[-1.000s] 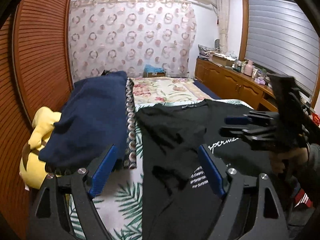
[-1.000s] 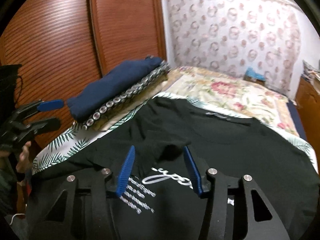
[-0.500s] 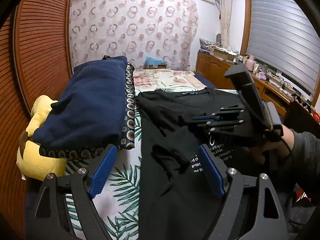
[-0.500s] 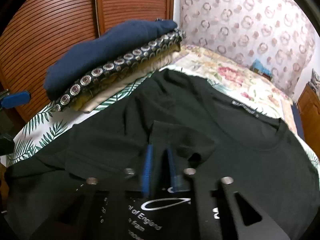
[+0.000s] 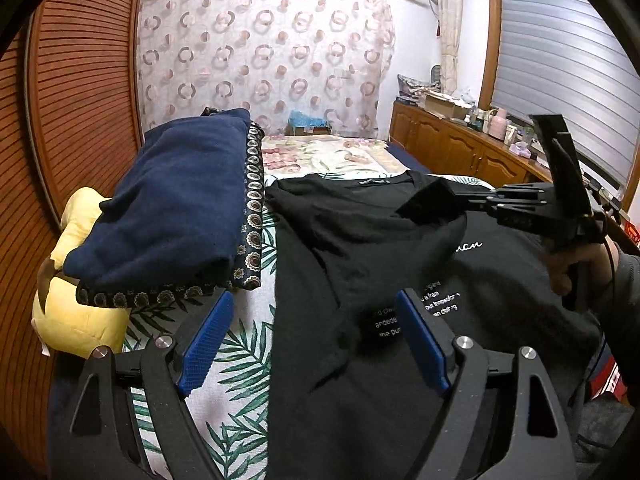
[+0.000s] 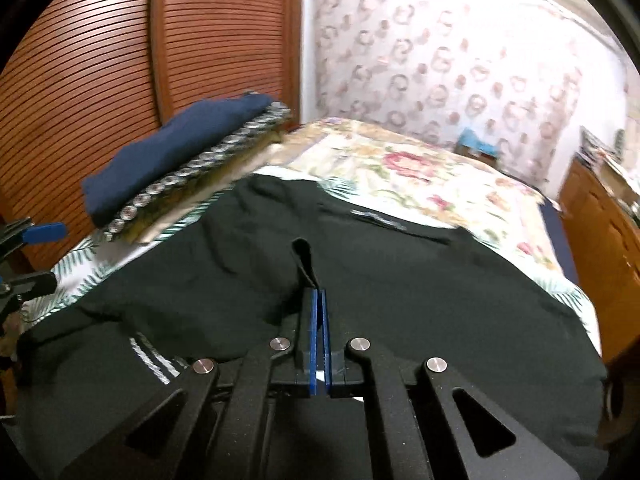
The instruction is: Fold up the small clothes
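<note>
A black T-shirt with white lettering lies spread on the bed; it also shows in the right wrist view. My right gripper is shut on a pinched fold of the black T-shirt and lifts it above the chest. In the left wrist view the right gripper holds the raised fabric flap at the right. My left gripper is open and empty, hovering over the shirt's lower left part, jaws wide apart.
A stack of folded clothes, navy on top, sits at the bed's left on a yellow pillow. A wooden slatted wardrobe stands left. A wooden cabinet runs along the right. The floral bedspread lies beyond.
My right gripper closed on a fold of the black T-shirt and has lifted it up and to the right. My left gripper stayed open and shifted slightly.
</note>
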Demonstrator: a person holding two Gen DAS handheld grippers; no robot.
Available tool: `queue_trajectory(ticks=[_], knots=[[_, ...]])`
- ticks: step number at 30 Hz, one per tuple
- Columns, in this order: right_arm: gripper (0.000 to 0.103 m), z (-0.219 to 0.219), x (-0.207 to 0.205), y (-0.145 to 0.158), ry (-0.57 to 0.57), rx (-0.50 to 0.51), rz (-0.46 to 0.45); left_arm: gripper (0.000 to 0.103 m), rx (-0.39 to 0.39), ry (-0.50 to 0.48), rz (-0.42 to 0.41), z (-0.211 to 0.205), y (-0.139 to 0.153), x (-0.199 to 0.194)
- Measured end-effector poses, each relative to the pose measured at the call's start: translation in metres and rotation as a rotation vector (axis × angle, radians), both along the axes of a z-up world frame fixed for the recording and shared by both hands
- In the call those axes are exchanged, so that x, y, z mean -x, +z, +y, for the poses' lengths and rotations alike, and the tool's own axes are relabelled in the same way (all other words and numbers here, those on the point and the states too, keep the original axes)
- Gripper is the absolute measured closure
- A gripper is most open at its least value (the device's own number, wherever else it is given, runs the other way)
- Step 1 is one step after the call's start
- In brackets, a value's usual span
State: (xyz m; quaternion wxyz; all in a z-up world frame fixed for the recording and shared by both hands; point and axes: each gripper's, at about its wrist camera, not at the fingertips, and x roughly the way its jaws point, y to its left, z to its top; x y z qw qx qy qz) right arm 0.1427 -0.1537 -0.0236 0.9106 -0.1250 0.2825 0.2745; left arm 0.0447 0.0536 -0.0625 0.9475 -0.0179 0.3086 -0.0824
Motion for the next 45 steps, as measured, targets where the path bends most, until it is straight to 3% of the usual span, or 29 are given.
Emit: queue_trajectory(ticks=[5, 7, 9, 17, 26, 32, 36, 37, 45], knots=[[0.089, -0.001, 0.007, -0.005, -0.069, 0.03, -0.005, 0.02, 0.003, 0.0, -0.004, 0.0, 0.001, 0.001], [0.069, 0.005, 0.009, -0.006, -0.065, 0.024, 0.005, 0.02, 0.001, 0.001, -0.004, 0.001, 0.001, 0.001], [0.062, 0.011, 0.01, -0.005, -0.043, 0.021, 0.011, 0.02, -0.001, 0.005, -0.006, 0.002, 0.002, 0.002], [0.062, 0.005, 0.048, -0.01, 0.108, 0.011, 0.062, 0.02, -0.004, 0.024, -0.001, 0.005, 0.001, 0.007], [0.062, 0.039, 0.078, -0.031, 0.292, 0.03, 0.14, 0.02, 0.007, 0.048, 0.011, 0.016, -0.004, 0.011], [0.062, 0.064, 0.071, -0.051, 0.287, 0.157, 0.103, 0.02, 0.01, 0.053, 0.012, 0.021, -0.006, 0.013], [0.088, 0.068, 0.068, -0.05, 0.269, 0.188, 0.059, 0.02, 0.012, 0.054, 0.011, 0.022, -0.006, 0.013], [0.09, 0.068, 0.069, -0.047, 0.269, 0.195, 0.048, 0.02, 0.012, 0.054, 0.011, 0.021, -0.006, 0.013], [0.092, 0.062, 0.082, 0.0, 0.272, 0.175, -0.033, 0.02, 0.014, 0.053, 0.004, 0.024, -0.007, 0.015]])
